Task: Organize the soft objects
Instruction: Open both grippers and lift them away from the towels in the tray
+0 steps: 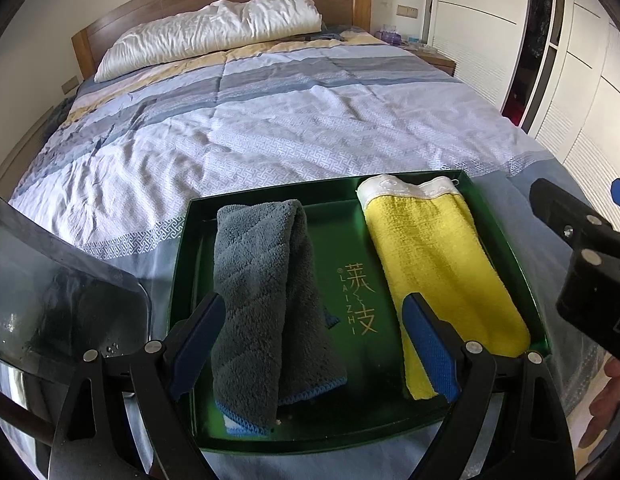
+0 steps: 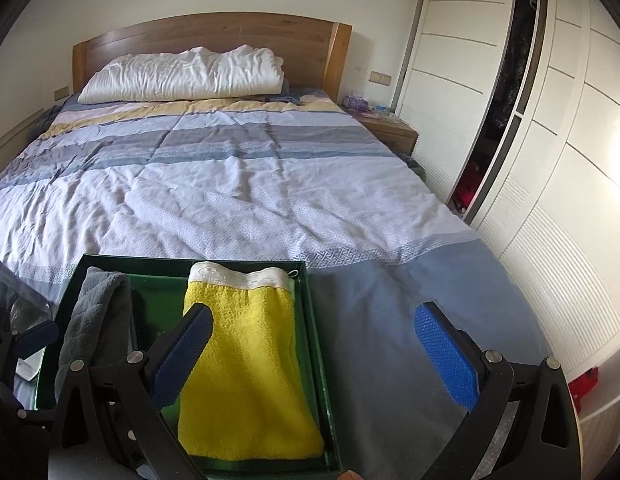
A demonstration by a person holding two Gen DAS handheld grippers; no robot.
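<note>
A dark green tray point(image 1: 253, 438) lies on the foot of the bed. In it a folded grey towel point(image 1: 265, 296) lies on the left and a folded yellow towel with a white band point(image 1: 442, 264) on the right. My left gripper point(image 1: 314, 344) is open and empty, hovering over the tray's near half, its fingers astride the grey towel. My right gripper point(image 2: 314, 356) is open and empty above the tray's right wall point(image 2: 316, 344); the yellow towel point(image 2: 245, 364) and grey towel point(image 2: 97, 320) show there too. The right gripper's body also shows in the left wrist view point(image 1: 582, 256).
The bed has a striped blue, grey and cream quilt point(image 1: 269, 120) and a white pillow point(image 1: 213, 36) by the wooden headboard point(image 2: 213, 36). A nightstand point(image 2: 384, 126) and white wardrobe doors point(image 2: 550, 200) stand to the right. A dark glossy object point(image 1: 61, 304) sits left of the tray.
</note>
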